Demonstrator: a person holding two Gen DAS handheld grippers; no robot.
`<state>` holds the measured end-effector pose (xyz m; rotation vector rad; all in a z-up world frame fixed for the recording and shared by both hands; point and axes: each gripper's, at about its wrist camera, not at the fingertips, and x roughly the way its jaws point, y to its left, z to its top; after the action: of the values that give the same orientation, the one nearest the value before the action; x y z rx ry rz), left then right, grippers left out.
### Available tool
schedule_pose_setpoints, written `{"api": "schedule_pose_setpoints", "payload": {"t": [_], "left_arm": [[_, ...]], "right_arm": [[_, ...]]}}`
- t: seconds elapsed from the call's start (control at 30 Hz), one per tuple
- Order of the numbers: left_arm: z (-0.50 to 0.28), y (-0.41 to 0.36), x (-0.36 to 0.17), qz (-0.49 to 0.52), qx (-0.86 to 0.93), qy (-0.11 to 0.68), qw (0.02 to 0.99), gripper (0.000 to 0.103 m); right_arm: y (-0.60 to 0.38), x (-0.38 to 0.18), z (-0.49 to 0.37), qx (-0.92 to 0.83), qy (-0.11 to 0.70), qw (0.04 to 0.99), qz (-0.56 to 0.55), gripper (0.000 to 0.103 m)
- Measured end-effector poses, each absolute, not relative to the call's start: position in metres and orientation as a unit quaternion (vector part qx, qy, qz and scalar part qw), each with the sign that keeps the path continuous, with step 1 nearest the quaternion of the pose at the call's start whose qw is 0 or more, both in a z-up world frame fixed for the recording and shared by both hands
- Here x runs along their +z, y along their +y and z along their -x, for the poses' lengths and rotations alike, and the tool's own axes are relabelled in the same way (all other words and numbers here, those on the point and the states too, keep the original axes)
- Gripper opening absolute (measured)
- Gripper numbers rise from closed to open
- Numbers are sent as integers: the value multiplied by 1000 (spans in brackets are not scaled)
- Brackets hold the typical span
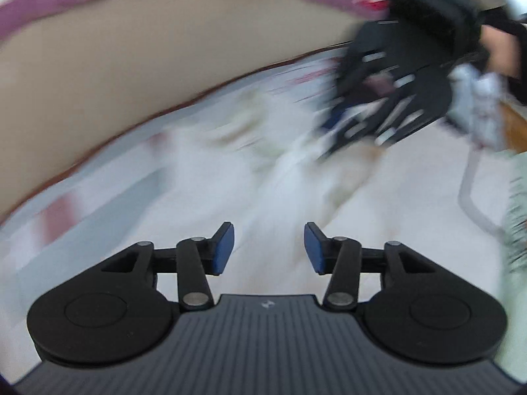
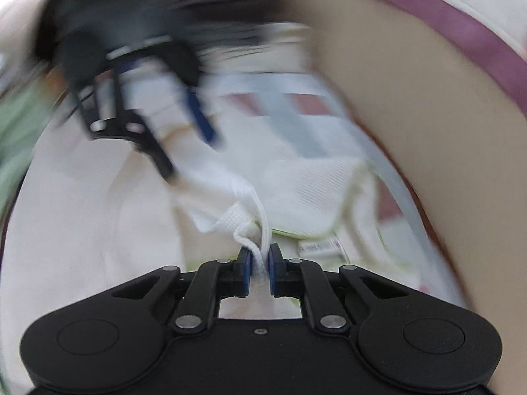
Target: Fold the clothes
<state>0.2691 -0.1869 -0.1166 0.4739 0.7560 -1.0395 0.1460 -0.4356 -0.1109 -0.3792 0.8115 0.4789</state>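
- My left gripper (image 1: 269, 247) hangs with its jaws spread wide and nothing between the blue pads (image 1: 223, 247); below it I see only a smeared pale surface, probably a bed, though the blur keeps me from being sure
- In the right wrist view the left gripper (image 2: 154, 112) appears upper left, above the far part of the cloth; I cannot tell whether it touches the fabric
- The white garment (image 2: 296, 191), a waffle-textured piece with a pale green edge trim (image 2: 349, 197), lies rumpled in the middle, one portion pulled up toward me and the rest spread on the pale sheet (image 2: 82, 214)
- A small label (image 2: 319, 247) shows near the trim, just right of the pinched fold
- My right gripper (image 2: 259, 271) is closed down narrow on a bunched fold of the white garment, the cloth rising out between the pads
- From the left wrist view the right gripper (image 1: 388, 98) sits upper right, badly blurred, so both hands are moving fast
- To do this well, I judge I should slow down, keep the right pinch firm without dragging the whole piece, and bring the open left gripper to a matching edge so the cloth lifts evenly
- Whether this is an early lift or a late tidy, I cannot say
- Far right: a beige wall with a purple band (image 2: 461, 33)
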Motion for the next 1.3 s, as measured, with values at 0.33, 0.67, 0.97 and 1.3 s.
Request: {"api": "schedule_pose_setpoints", "payload": {"t": [0.33,0.67,0.97,1.3], "left_arm": [[-299,-83,-137,14,-371,425,825,60],[-267,-122,-132,-48,-360,353,862,3],[-284,-105,-115,-28,-292,302,907,3],[-327,-128,-171,-87,-238,388,886,5]], "right_arm": [[-426,-113,-145,90,392,913,72,8],[-430,-106,-145,78,367,924,75,7],[-437,-112,-183,72,380,918,87,7],[-448,-142,-240,76,426,899,68,11]]}}
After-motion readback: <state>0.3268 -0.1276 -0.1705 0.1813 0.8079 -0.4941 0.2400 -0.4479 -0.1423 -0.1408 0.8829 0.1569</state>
